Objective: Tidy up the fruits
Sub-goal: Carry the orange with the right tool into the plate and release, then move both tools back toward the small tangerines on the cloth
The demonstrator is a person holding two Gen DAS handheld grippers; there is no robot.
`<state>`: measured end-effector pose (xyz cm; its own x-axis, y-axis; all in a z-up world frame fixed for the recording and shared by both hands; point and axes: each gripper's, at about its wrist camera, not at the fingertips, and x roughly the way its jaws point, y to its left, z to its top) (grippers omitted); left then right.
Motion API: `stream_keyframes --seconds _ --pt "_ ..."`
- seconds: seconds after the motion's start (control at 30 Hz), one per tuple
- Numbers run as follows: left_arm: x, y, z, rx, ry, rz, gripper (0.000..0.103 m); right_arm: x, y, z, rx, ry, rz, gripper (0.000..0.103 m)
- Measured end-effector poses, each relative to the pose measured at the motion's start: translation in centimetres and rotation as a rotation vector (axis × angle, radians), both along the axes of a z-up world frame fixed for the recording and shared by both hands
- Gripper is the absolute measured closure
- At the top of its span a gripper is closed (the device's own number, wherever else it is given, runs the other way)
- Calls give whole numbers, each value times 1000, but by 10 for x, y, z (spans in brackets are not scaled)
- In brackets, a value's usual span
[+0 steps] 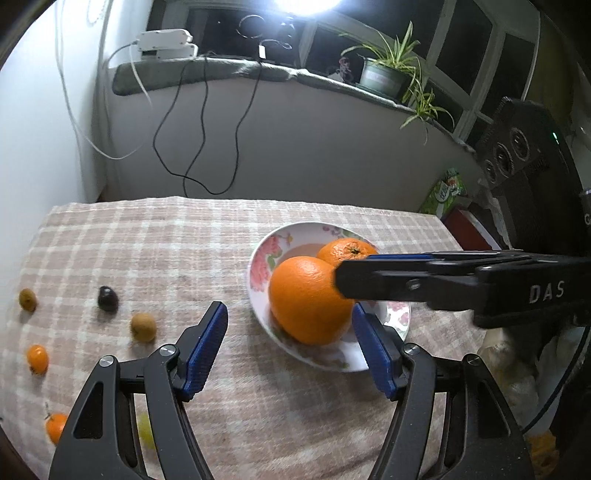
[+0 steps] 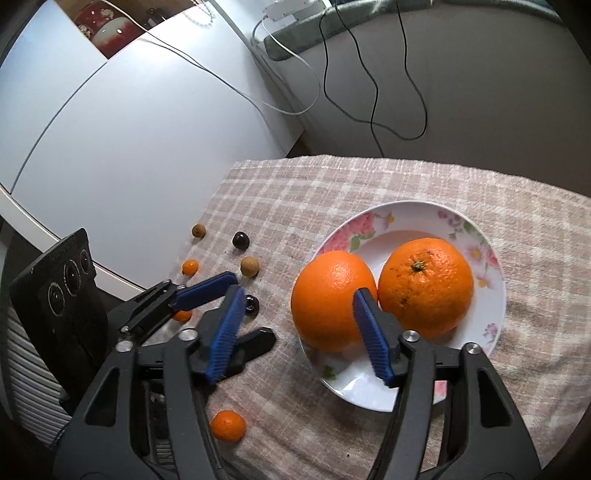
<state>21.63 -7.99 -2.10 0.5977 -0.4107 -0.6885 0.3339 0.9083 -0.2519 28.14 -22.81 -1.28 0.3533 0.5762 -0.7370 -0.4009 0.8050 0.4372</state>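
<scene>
Two oranges (image 2: 380, 295) already sit in the floral plate (image 2: 491, 306), both grippers (image 2: 299, 332) spread and empty, so next comes fetching the small fruits (image 1: 142, 326) on the cloth.

A bright lamp (image 1: 303, 5) glares against the dark far window (image 1: 406, 40). On the sill stand a spider plant (image 1: 391, 66) and white power strip (image 1: 164, 44); black cables (image 1: 201, 129) hang down the grey wall.
</scene>
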Motion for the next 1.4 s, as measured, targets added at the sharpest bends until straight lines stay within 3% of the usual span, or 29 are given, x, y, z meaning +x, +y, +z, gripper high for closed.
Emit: stream_keyframes --seconds 0.33,0.57,0.8,1.0,1.1,1.4 --pt "-44 62 12 -6 -67 102 32 -53 -3 23 -74 -171 -27 13" --pt "-79 127 5 -55 -82 229 31 -99 8 30 -153 -297 -13 12" --pt "-115 165 -16 -48 -46 331 31 -136 21 16 -151 -305 39 12" --pt "-122 179 -25 -80 -34 374 33 -159 36 -1 -174 -261 93 12" --pt "-115 178 -28 -86 -21 368 35 -170 45 -8 -200 -264 132 16" --pt "-92 172 -39 -86 16 366 43 -180 71 -41 -292 -243 225 41"
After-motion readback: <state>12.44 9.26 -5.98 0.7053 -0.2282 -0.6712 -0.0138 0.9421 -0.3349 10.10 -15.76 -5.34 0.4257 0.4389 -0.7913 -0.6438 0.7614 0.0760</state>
